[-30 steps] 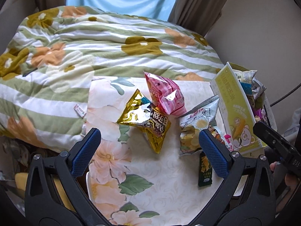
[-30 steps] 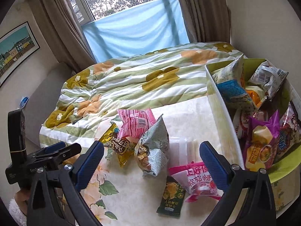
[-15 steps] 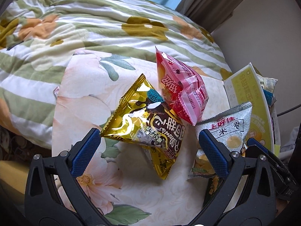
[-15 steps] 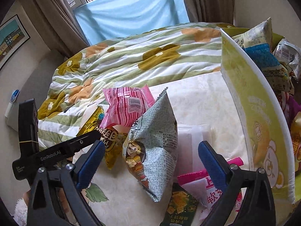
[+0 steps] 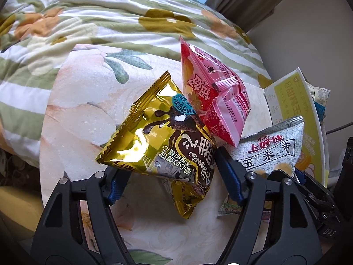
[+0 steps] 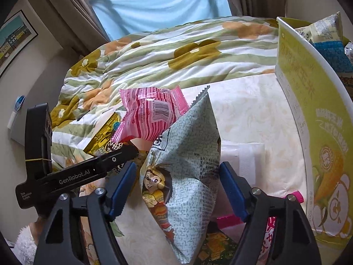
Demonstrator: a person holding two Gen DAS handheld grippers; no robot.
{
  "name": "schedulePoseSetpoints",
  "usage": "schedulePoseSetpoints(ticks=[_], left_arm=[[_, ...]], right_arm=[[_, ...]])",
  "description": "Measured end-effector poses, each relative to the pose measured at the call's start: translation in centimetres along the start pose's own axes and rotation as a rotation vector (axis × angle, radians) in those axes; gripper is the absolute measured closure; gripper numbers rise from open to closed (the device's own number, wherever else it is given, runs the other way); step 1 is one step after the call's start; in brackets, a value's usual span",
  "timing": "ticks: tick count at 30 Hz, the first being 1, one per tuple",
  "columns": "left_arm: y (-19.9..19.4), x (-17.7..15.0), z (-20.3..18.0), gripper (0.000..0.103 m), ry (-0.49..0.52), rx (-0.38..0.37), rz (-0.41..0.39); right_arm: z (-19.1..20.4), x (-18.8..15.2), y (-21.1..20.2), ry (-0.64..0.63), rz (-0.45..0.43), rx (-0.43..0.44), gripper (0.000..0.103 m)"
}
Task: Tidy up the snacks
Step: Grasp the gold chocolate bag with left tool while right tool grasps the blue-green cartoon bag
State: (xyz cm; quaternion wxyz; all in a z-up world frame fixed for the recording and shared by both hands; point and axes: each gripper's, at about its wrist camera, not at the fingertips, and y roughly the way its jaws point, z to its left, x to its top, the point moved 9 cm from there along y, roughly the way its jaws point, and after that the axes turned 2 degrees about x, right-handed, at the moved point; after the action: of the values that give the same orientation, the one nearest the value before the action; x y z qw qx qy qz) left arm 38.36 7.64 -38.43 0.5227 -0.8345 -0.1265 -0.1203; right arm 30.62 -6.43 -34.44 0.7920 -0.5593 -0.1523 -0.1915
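Note:
A gold snack bag (image 5: 158, 150) lies on the floral cloth (image 5: 77, 110). My left gripper (image 5: 173, 178) is closing on its near end, and both blue pads touch it. A pink bag (image 5: 211, 101) leans on its far side. The grey-green cartoon bag (image 6: 185, 165) stands between the closing jaws of my right gripper (image 6: 176, 187). There the right pad meets its side and the left pad stops a sliver short. The gold bag (image 6: 103, 137) and the pink bag (image 6: 152, 114) lie to its left, behind a left gripper finger (image 6: 123, 154). The grey-green bag (image 5: 271, 152) sits to the right.
A yellow-green box (image 6: 308, 110) holding several snack packs stands at the right edge, also in the left wrist view (image 5: 293, 101). A clear packet (image 6: 247, 152), a pink packet (image 6: 227, 220) and a dark green packet (image 6: 220, 243) lie near the right gripper. A flowered quilt (image 5: 110, 22) lies beyond.
Both grippers have come down and forward onto the bags. Their jaws have narrowed from wide open, the left around the gold bag, the right around the grey-green bag.

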Motion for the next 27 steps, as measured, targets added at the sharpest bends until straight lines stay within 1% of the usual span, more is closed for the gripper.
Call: schedulePoseSetpoints(ticks=[1, 5, 16, 19, 21, 22, 24, 25, 27], left_arm=[[-0.1, -0.1, 0.0, 0.037, -0.001, -0.003, 0.001], [-0.6, -0.6, -0.3, 0.043, 0.018, 0.003, 0.002], [-3.1, -2.4, 0.9, 0.051, 0.021, 0.017, -0.015], [-3.7, -2.6, 1.2, 0.056, 0.025, 0.017, -0.024], [-4.1, -2.7, 1.1, 0.058, 0.026, 0.014, -0.031], [-4.4, -2.7, 1.2, 0.058, 0.027, 0.012, -0.037], [-4.8, -2.7, 1.1, 0.058, 0.03, 0.013, -0.045], [-5.0, -2.7, 1.0, 0.058, 0.033, 0.015, -0.049], [-5.4, -2.8, 1.0, 0.059, 0.038, 0.019, -0.055]], right_arm=[[0.1, 0.0, 0.1, 0.0, 0.004, 0.005, 0.033], [0.1, -0.1, 0.2, 0.002, 0.008, 0.008, 0.033], [0.2, -0.2, 0.8, -0.002, 0.032, 0.017, 0.033], [0.3, -0.3, 1.0, -0.004, 0.04, 0.015, 0.034], [0.5, -0.3, 1.1, -0.011, 0.042, 0.02, 0.041], [0.7, -0.3, 1.1, -0.017, 0.043, 0.022, 0.046], [0.8, -0.4, 1.0, -0.03, 0.043, 0.015, 0.05], [0.9, -0.4, 0.9, -0.034, 0.044, 0.015, 0.057], [1.0, -0.7, 0.8, -0.035, 0.046, 0.025, 0.058]])
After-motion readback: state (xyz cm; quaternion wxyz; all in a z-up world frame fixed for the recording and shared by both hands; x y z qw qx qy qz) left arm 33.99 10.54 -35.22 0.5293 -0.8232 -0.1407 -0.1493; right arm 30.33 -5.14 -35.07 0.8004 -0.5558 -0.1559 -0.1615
